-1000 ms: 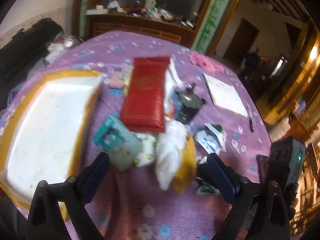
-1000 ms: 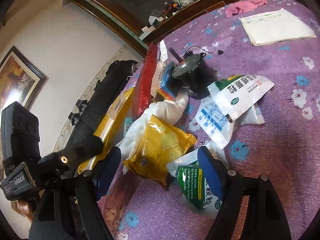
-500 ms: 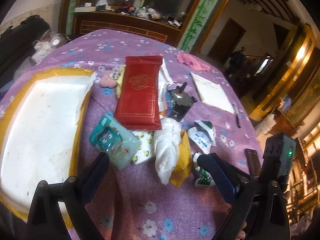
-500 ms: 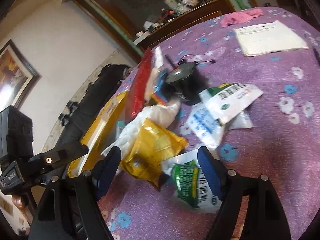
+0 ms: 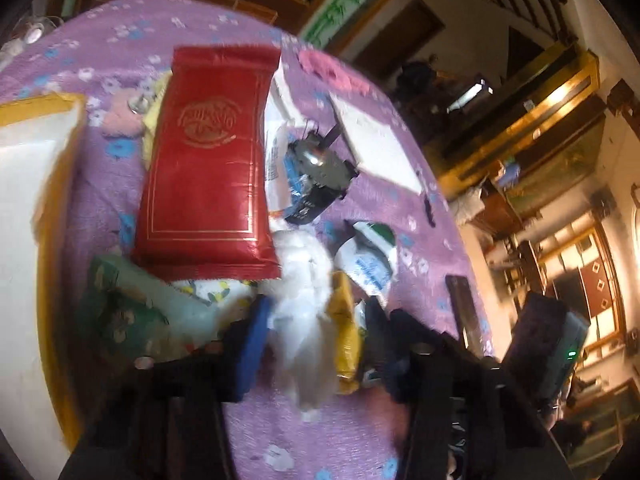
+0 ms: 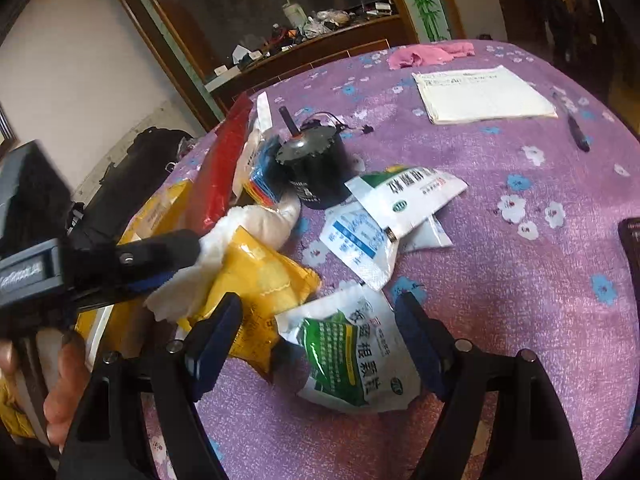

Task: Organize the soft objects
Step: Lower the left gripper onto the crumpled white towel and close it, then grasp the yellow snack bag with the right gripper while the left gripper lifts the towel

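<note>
White cloth (image 5: 304,312) between left tool (image 5: 316,344) fingers

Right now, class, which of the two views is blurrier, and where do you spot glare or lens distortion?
Left wrist view: motion-blurred, worst on the white cloth and left gripper; the red pouch has sheen, the lamp-lit right side glows yellow. Right wrist view: sharper, print on the green sachet is clear; the fisheye bends the table edge.
</note>
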